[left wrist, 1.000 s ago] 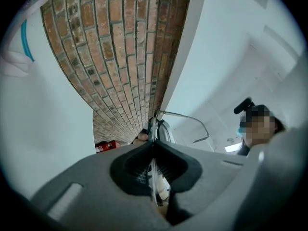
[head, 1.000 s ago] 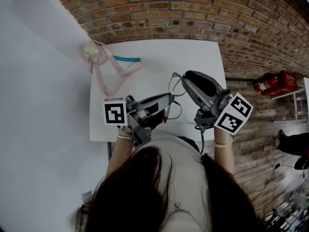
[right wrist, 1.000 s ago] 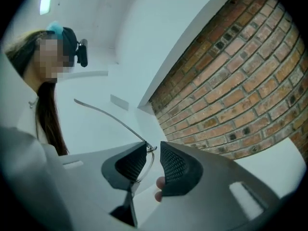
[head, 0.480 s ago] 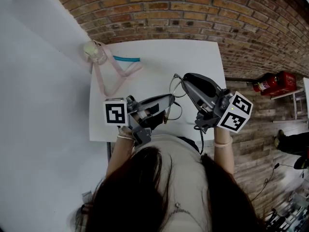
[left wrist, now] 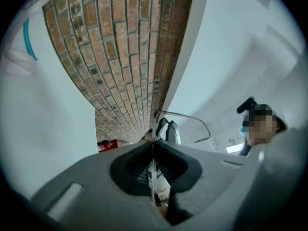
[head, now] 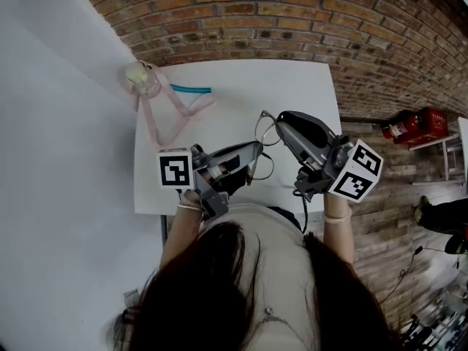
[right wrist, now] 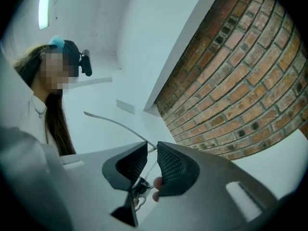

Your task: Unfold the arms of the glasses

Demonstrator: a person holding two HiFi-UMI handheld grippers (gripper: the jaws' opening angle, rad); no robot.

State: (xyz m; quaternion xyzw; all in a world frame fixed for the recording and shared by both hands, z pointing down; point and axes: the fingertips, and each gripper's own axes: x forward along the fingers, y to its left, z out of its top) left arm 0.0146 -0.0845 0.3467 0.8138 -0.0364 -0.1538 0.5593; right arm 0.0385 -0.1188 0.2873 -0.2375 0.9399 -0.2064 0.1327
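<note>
**Both grippers hold the glasses over the near part of the white desk.**

The glasses [head: 262,146] are thin-framed and hang in the air between the two tools, just in front of the person, above the desk [head: 292,79]. The left gripper [head: 254,154] reaches in from the left. In the left gripper view its fingers [left wrist: 137,162] are pressed together on a thin clear edge of the frame, and a wire arm curves away beyond them. The right gripper [head: 274,120] comes in from the right. Its fingers [right wrist: 173,167] stand only a narrow slit apart, pinching one arm of the glasses at their tips, and the arm runs out to the left, up and away from them. Far back on the desk, well apart from the glasses, lies a teal strip [head: 191,89] beside a pink loop [head: 162,119].
</note>
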